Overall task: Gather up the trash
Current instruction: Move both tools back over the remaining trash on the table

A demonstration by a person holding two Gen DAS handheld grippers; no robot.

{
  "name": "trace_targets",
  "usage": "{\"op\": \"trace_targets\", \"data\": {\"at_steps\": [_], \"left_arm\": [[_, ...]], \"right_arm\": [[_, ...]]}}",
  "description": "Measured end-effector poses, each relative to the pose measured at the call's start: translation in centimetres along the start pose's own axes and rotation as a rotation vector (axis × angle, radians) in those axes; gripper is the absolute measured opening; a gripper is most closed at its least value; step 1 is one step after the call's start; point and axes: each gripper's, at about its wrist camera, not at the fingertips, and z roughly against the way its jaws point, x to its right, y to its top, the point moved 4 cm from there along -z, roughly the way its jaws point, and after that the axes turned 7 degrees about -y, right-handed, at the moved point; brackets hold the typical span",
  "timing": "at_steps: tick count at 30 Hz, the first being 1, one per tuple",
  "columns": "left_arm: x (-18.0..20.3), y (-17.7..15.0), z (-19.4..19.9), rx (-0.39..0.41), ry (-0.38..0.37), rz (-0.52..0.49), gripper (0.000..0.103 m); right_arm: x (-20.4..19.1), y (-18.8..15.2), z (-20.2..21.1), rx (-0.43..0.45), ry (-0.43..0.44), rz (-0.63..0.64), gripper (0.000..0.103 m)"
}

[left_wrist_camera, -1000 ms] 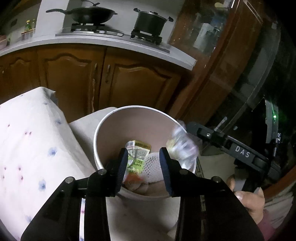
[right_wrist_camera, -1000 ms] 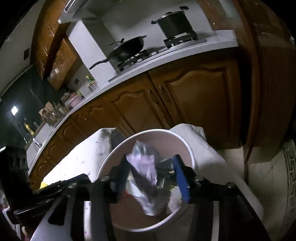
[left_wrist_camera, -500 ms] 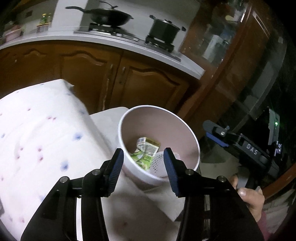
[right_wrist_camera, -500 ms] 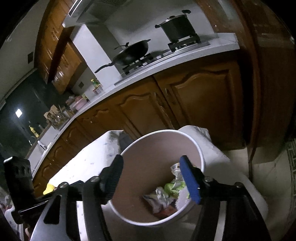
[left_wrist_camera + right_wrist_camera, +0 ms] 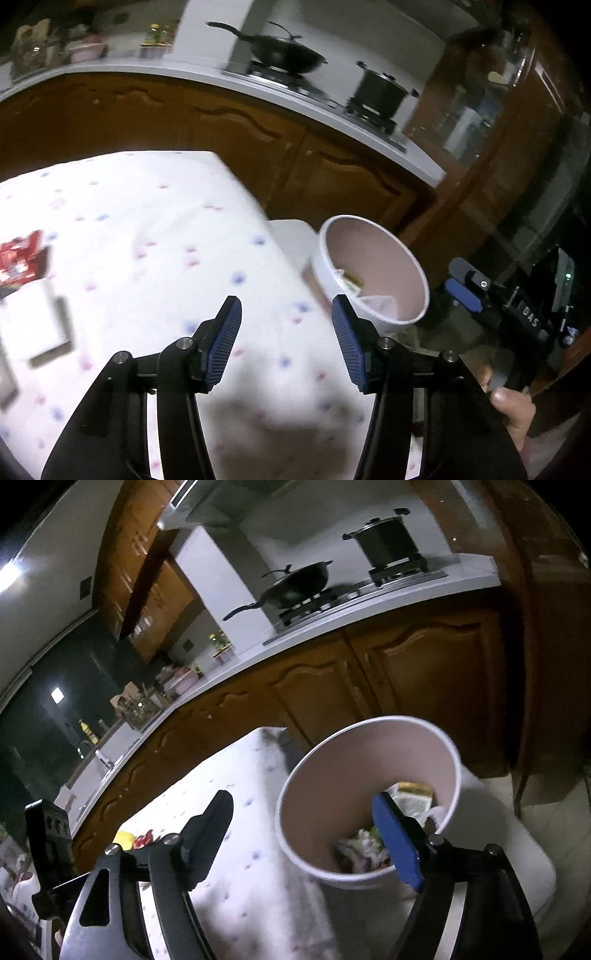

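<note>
The red snack wrapper (image 5: pixel 23 260) lies far left on the spotted tablecloth (image 5: pixel 155 236), well apart from the half-filled paper bin (image 5: pixel 373 273), so with my left tongs (image 5: pixel 286 338) and right tongs (image 5: pixel 314 834) both spread empty, I'd reach there next.

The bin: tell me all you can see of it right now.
The bin is a round, open-topped tub, white outside with a pinkish-beige inside, and looks like plastic or paperboard. It stands upright, apart from the table, just past its corner on a pale surface. Inside lie a yellow-green packet, crumpled wrappers and something white. Neither tongs touch it; the right tongs hang open above its rim.
</note>
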Motion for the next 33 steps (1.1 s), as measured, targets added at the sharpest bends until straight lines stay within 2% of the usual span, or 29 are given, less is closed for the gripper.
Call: {"op": "trace_targets", "data": {"at_steps": [9,12,26,33], "left_arm": [[-5.0,-2.3,6.5,0.066,0.096,0.053,0.055],[-6.5,-2.8,7.9,0.079,0.106,0.086,0.055],[-14.2,-5.2,14.8,0.153,0.238,0.223,0.055],[-16.7,-5.9,17.3,0.179,0.293,0.24,0.057]], "right_arm": [[-4.4,-2.8,-0.2,-0.054,0.071,0.036,0.08],[-5.8,-3.5,-0.5,-0.071,0.092,0.052,0.08],[-12.6,-7.4,-1.5,-0.137,0.166,0.149,0.081],[-16.2,-9.1,-2.6,-0.174,0.208,0.201,0.081]]}}
